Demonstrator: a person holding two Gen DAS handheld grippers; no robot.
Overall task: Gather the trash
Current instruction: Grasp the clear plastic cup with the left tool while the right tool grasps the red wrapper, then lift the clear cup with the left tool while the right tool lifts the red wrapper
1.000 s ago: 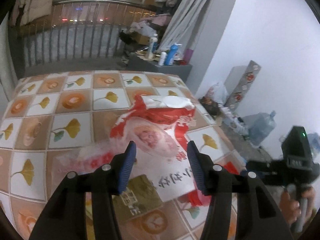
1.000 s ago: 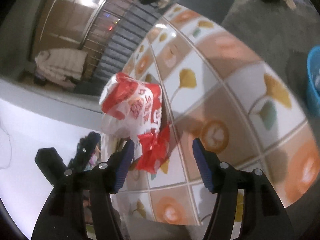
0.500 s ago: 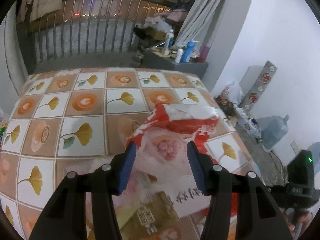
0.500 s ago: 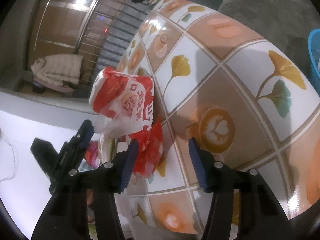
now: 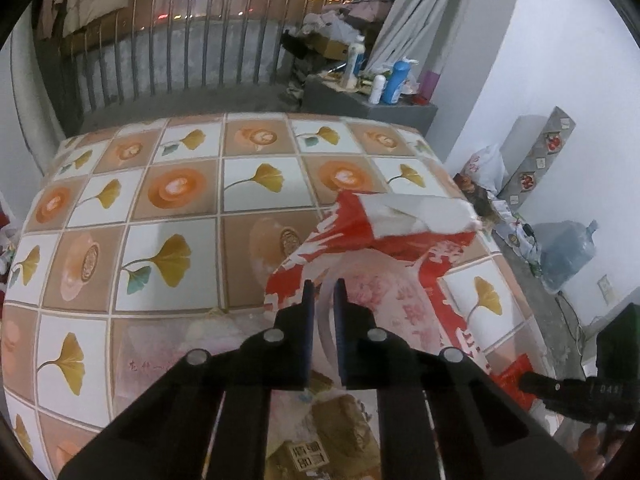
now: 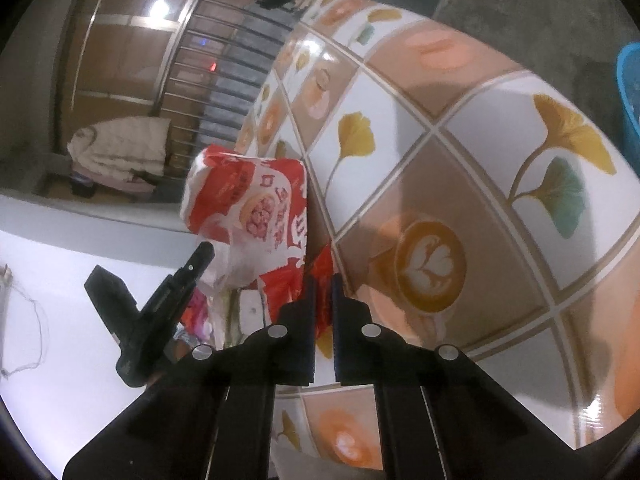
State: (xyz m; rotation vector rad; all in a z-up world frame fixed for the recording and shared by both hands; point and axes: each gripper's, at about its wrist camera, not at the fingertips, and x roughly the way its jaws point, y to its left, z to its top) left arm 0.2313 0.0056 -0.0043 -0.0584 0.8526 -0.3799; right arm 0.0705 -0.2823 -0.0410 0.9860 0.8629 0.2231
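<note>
A red-and-white plastic bag lies crumpled on the patterned tablecloth. My left gripper is shut on its clear near edge. In the right wrist view the same bag stands bulged, and my right gripper is shut on its red lower flap. The left gripper's body shows at the left of that view. A brown printed wrapper lies under the bag's near part.
The table's right edge drops to a cluttered floor with a water jug and bags. A grey ledge with bottles stands behind the table. A blue basket sits on the floor at the right.
Both grippers went from wide open to shut, the left on the bag's clear edge, the right on its red flap. The bag has been drawn up and closer.
</note>
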